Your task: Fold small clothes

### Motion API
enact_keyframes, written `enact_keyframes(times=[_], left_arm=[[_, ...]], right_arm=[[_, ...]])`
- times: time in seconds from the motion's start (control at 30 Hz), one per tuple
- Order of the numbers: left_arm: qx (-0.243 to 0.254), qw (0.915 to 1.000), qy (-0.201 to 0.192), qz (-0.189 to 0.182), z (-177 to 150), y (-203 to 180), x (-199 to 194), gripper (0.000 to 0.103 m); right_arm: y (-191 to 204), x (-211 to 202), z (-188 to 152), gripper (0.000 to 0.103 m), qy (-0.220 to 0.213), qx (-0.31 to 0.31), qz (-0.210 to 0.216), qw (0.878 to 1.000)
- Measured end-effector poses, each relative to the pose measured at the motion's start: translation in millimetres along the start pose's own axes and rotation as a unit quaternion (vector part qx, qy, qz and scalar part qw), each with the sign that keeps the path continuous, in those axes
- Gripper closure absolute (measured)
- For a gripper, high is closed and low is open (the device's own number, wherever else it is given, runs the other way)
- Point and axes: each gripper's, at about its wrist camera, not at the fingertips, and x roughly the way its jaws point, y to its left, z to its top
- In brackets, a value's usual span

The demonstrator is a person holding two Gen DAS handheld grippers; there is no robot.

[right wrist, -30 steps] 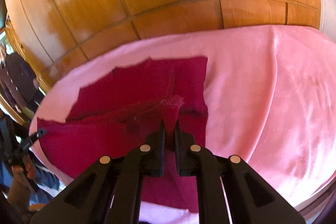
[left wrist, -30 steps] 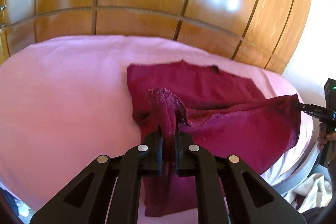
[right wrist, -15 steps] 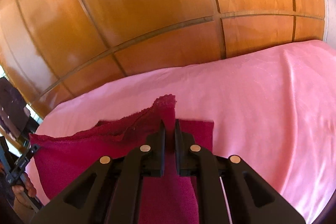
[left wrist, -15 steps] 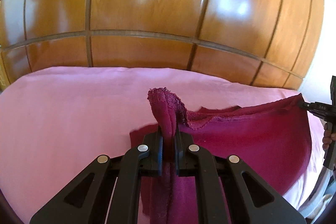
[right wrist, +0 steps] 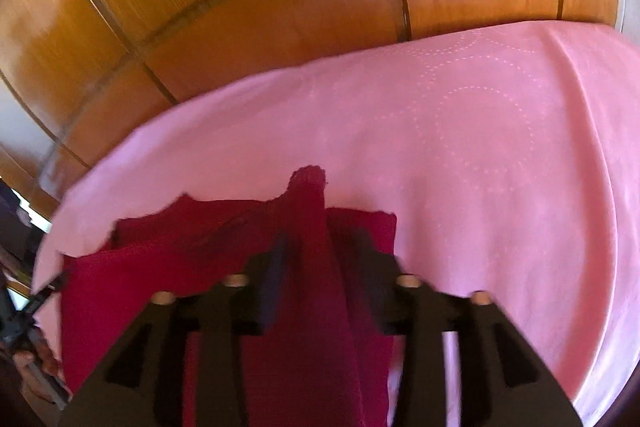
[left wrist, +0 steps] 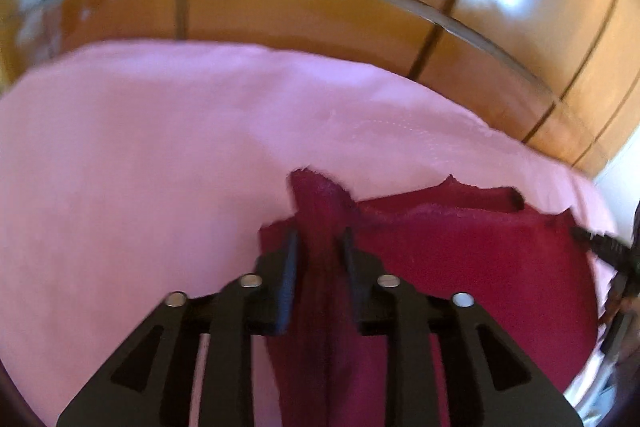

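Left wrist view: your left gripper (left wrist: pixel 318 239) has its fingers parted, with a bunched corner of the maroon garment (left wrist: pixel 460 267) standing between them; the cloth looks loose in the gap, though blur hides any contact. In the right wrist view your right gripper (right wrist: pixel 320 251) is likewise spread around another raised corner of the garment (right wrist: pixel 168 267). The rest of the garment lies doubled on the pink bed cover (left wrist: pixel 140 167), its far edge ragged. Open cover stretches from 9 to 1 o'clock, up to the wooden panelling (right wrist: pixel 240 7). No writing is readable.
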Motion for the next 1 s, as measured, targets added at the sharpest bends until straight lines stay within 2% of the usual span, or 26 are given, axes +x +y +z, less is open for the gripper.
enact_keyframes(times=[0.13,0.23,0.27,0.3,0.33,0.47,0.53,0.6,0.63,0.67,0.7,0.73,0.87,1.0], left_arm=[[-0.006,0.9997,-0.006,-0.025,-30,14,-28,0.079],[-0.004,0.9980,-0.002,-0.063,-62,20,-51,0.077],[-0.003,0.9976,0.000,-0.069,-72,22,-56,0.072],[-0.003,0.9973,0.001,-0.074,-82,23,-61,0.060],[-0.005,0.9968,-0.001,-0.080,-95,25,-68,0.055],[-0.027,0.9927,0.011,-0.117,-127,25,-77,0.054],[-0.027,0.9923,0.012,-0.121,-140,24,-78,0.054],[-0.033,0.9920,0.011,-0.122,-147,24,-77,0.054],[-0.033,0.9923,0.010,-0.119,-146,22,-73,0.057],[-0.030,0.9921,0.013,-0.121,-144,20,-70,0.066],[-0.025,0.9924,0.020,-0.119,-142,21,-68,0.086],[-0.017,0.9938,0.026,-0.107,-139,19,-65,0.091],[0.001,0.9936,0.022,-0.111,-131,17,-77,0.095],[0.022,0.9918,0.035,-0.121,-146,21,-97,0.096]], right_arm=[[-17,-40,-30,0.053,-0.007,0.013,0.041,0.999],[-30,-63,-61,0.051,0.006,0.021,0.073,0.997],[-33,-68,-70,0.051,0.010,0.020,0.072,0.997],[-36,-75,-80,0.051,0.013,0.018,0.068,0.997],[-40,-81,-92,0.051,0.018,0.020,0.067,0.997],[-47,-101,-125,0.051,0.024,0.040,0.081,0.996],[-49,-101,-136,0.051,0.031,0.050,0.095,0.994],[-47,-100,-144,0.053,0.033,0.048,0.089,0.994],[-47,-95,-145,0.061,0.035,0.049,0.090,0.994],[-46,-90,-143,0.080,0.040,0.048,0.088,0.994],[-44,-89,-142,0.082,0.041,0.043,0.079,0.995],[-41,-90,-139,0.087,0.037,0.037,0.075,0.996],[-34,-122,-133,0.092,0.009,0.016,0.084,0.996],[-34,-144,-150,0.093,0.028,-0.008,0.079,0.996]])
